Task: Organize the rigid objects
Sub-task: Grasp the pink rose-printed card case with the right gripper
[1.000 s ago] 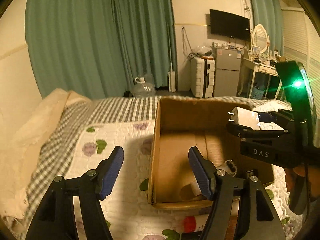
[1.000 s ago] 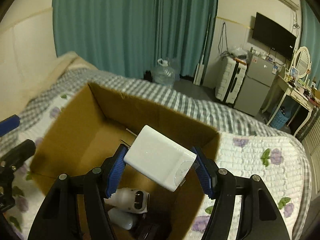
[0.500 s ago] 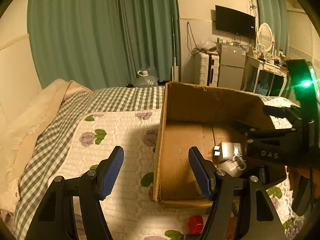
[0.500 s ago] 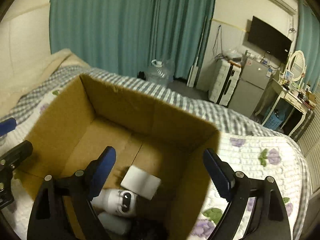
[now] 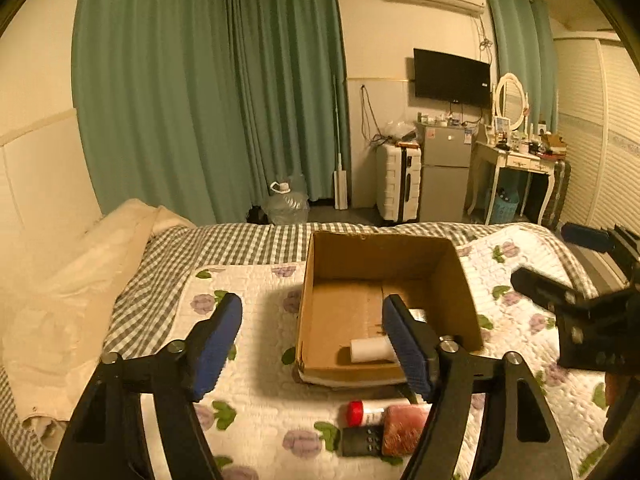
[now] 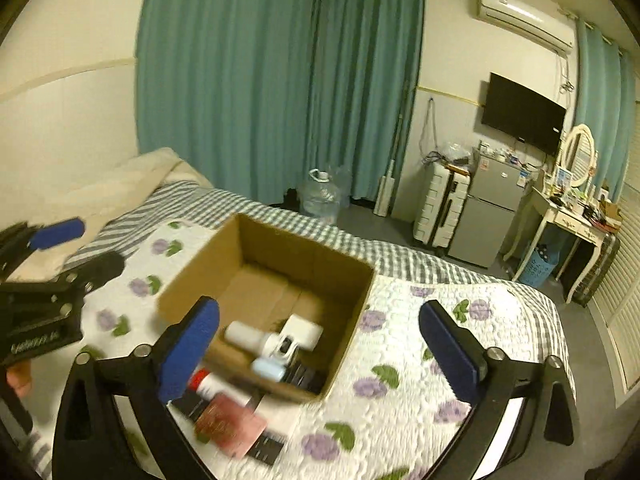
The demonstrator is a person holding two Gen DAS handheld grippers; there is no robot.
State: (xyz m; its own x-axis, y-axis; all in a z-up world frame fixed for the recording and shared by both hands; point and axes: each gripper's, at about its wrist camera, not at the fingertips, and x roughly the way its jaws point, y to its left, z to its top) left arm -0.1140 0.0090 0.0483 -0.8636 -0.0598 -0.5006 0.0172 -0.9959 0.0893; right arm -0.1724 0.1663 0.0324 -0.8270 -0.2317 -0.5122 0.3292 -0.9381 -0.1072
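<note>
An open cardboard box (image 5: 460,272) (image 6: 192,280) stands on the quilted bed. Inside lie the white charger block (image 6: 302,332), a white cylinder (image 6: 244,334) (image 5: 370,350), a pale blue item (image 6: 268,369) and dark items. In front of the box lie a red-capped white tube (image 5: 364,412) (image 6: 206,384), a pink-red block (image 5: 404,428) (image 6: 230,426) and a black item (image 5: 360,442). My left gripper (image 5: 312,344) is open and empty, raised in front of the box; it also shows in the right wrist view (image 6: 76,244). My right gripper (image 6: 320,350) is open and empty above the box's near right side; it also shows in the left wrist view (image 5: 560,256).
The bed has a flowered quilt (image 5: 256,408) over a checked cover (image 5: 224,240), with a cream blanket (image 5: 68,288) at the left. Beyond the bed stand a water jug (image 5: 286,208), a white suitcase (image 5: 398,184), a small fridge (image 5: 446,172) and a dressing table (image 5: 516,160).
My right gripper opened and dropped the white charger block into the box, then pulled back and up. My left gripper also drew back, so the box looks smaller.
</note>
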